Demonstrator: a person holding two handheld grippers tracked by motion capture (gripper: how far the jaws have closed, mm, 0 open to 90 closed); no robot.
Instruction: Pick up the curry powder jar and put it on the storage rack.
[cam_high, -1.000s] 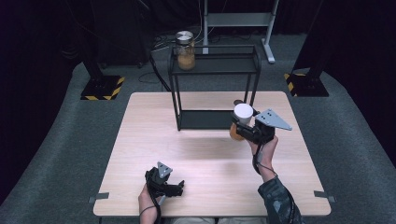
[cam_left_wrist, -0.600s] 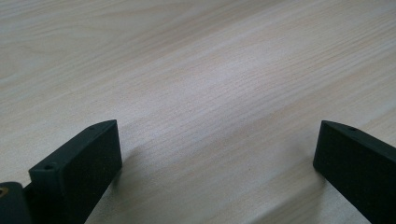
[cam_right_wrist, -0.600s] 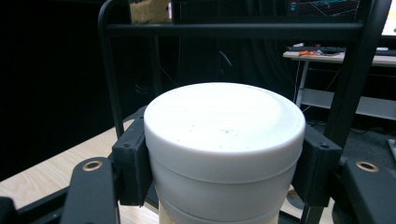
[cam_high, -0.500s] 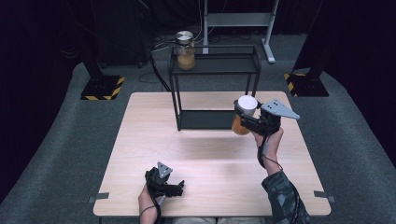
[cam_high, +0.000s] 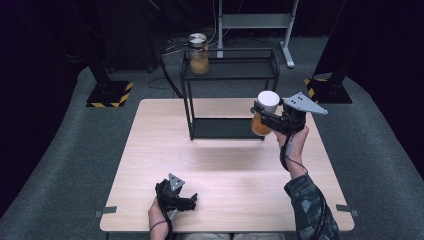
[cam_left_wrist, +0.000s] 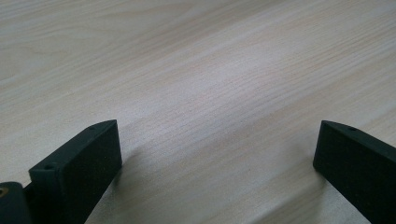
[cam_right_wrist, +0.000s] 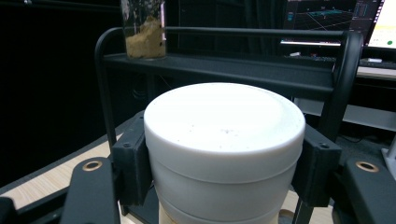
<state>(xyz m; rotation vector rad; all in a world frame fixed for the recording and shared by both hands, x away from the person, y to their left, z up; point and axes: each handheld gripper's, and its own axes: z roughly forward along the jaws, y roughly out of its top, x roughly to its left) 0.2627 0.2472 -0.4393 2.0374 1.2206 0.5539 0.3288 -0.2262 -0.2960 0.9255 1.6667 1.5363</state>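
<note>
- High view: right gripper raised above the right half of the table, clamped on a white-lidded jar of orange-brown contents, held upright and clear of the tabletop, just in front of the right end of the black two-tier rack. Second jar, metal-lidded with similar filling, standing at the left end of the rack's top shelf. Left gripper low near the table's near edge, well apart from both jars, holding nothing.
- Left gripper view: bare pale wood grain of the table ahead; two black jaws set wide apart with nothing between them.
- Right gripper view: white lid large in the foreground, pads pressed against opposite sides of the jar just under the lid; rack's top shelf beyond and above, the second jar at its left end.
- Handling, as a judgement: rigid, probably glass body, so breakable if knocked on the rack's rail; filled, hence moderately heavy; smooth wall and lid likely slippery under smooth pads. Best hold: high on the body below the lid, across its width, kept upright, as here; set down level and gently on the shelf, clear of the other jar.
</note>
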